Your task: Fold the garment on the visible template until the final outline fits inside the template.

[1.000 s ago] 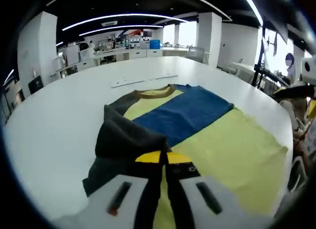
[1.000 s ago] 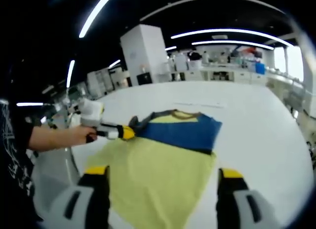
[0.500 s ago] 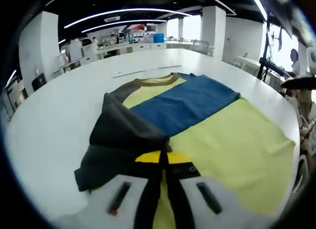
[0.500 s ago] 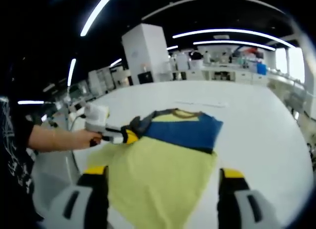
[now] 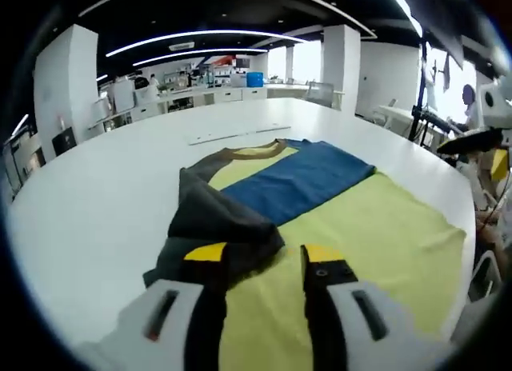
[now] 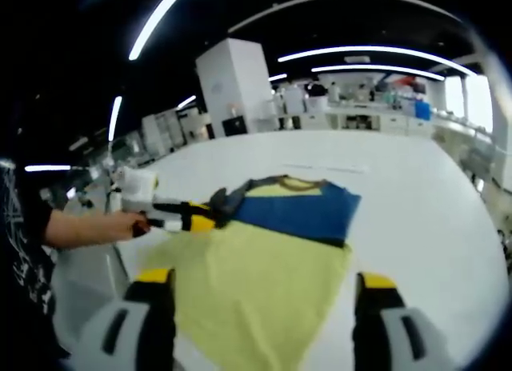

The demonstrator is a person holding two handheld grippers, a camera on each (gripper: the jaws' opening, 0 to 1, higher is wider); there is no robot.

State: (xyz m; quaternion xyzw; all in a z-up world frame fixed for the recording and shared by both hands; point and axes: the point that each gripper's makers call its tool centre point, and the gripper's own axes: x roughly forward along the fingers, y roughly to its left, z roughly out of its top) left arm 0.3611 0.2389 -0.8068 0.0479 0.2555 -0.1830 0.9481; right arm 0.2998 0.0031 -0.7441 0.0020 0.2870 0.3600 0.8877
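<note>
A T-shirt with a yellow body, a blue chest band and dark grey sleeves lies flat on the white table. Its near dark sleeve is folded inward over the chest. My left gripper stands open just short of that sleeve, holding nothing. In the right gripper view the shirt lies ahead, and the left gripper sits at the folded sleeve, held by a hand. My right gripper hangs open over the yellow hem.
A thin pale strip lies on the table beyond the collar. The table's rounded edge runs close to the hem. A person and equipment stand at the right; benches and a white pillar are far behind.
My left gripper has opened and let go of the dark sleeve, which now lies folded on the chest. The right gripper has stayed open and still.
</note>
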